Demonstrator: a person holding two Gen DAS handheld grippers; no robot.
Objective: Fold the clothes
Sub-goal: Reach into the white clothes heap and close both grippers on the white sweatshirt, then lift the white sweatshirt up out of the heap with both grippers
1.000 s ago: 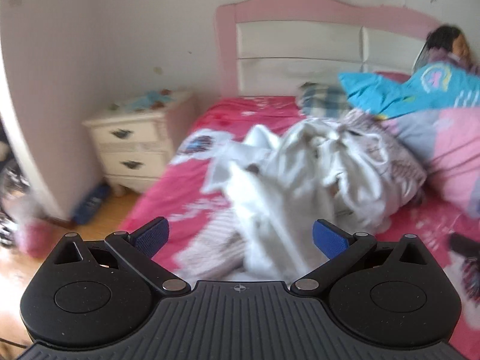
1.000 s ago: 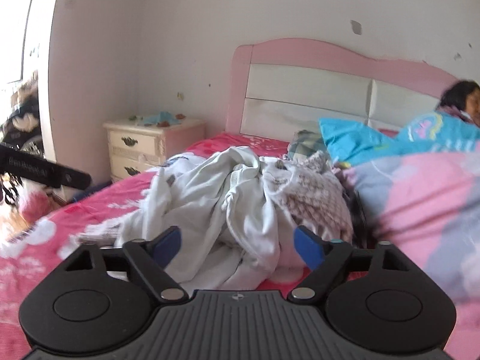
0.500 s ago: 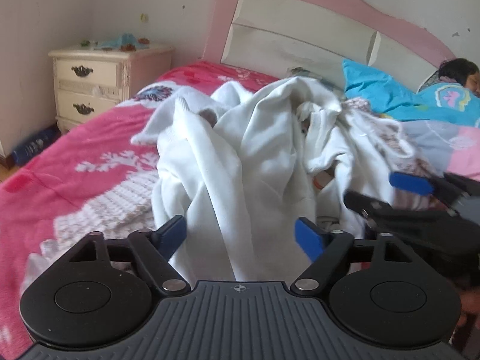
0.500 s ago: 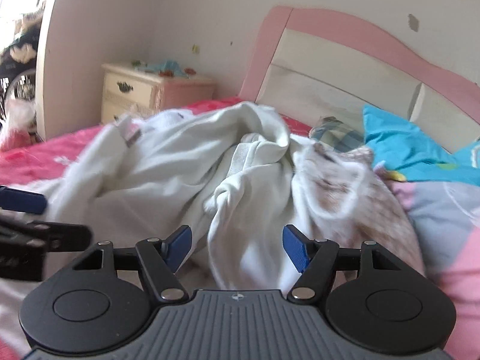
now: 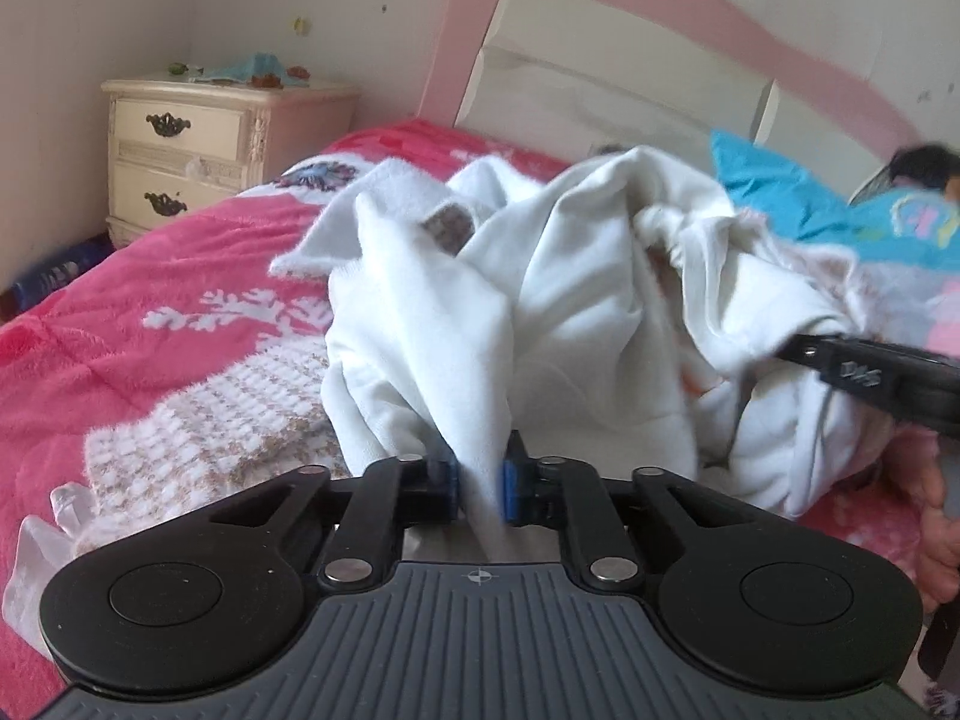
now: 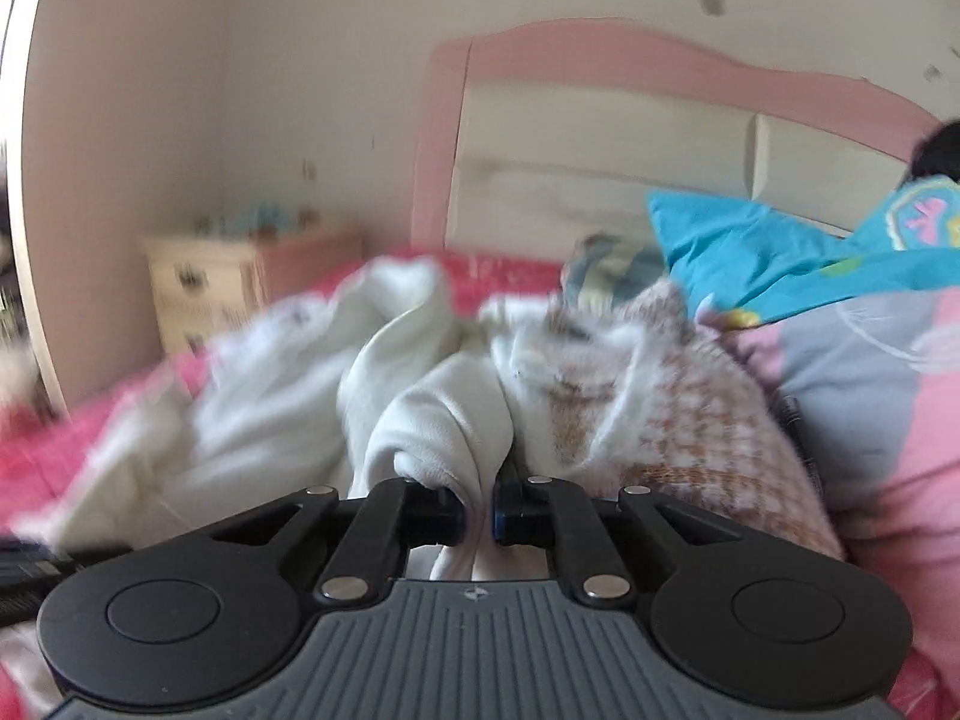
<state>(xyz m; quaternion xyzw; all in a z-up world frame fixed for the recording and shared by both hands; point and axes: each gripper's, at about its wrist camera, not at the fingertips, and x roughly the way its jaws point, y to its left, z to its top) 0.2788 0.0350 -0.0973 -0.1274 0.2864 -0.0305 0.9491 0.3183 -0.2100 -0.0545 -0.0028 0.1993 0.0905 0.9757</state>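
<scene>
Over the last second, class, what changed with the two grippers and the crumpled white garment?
Both moved in and shut: the left gripper and right gripper each pinch a fold of the crumpled white garment. The pink patterned blanket and cream bedside cabinet stayed put.

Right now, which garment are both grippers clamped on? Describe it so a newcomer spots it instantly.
Start at the pink headboard and come down the red blanket to the heap of clothes in the middle. The white garment is the big plain one on top, pinched by the left gripper and right gripper. The knit beside it is brown-patterned.
</scene>
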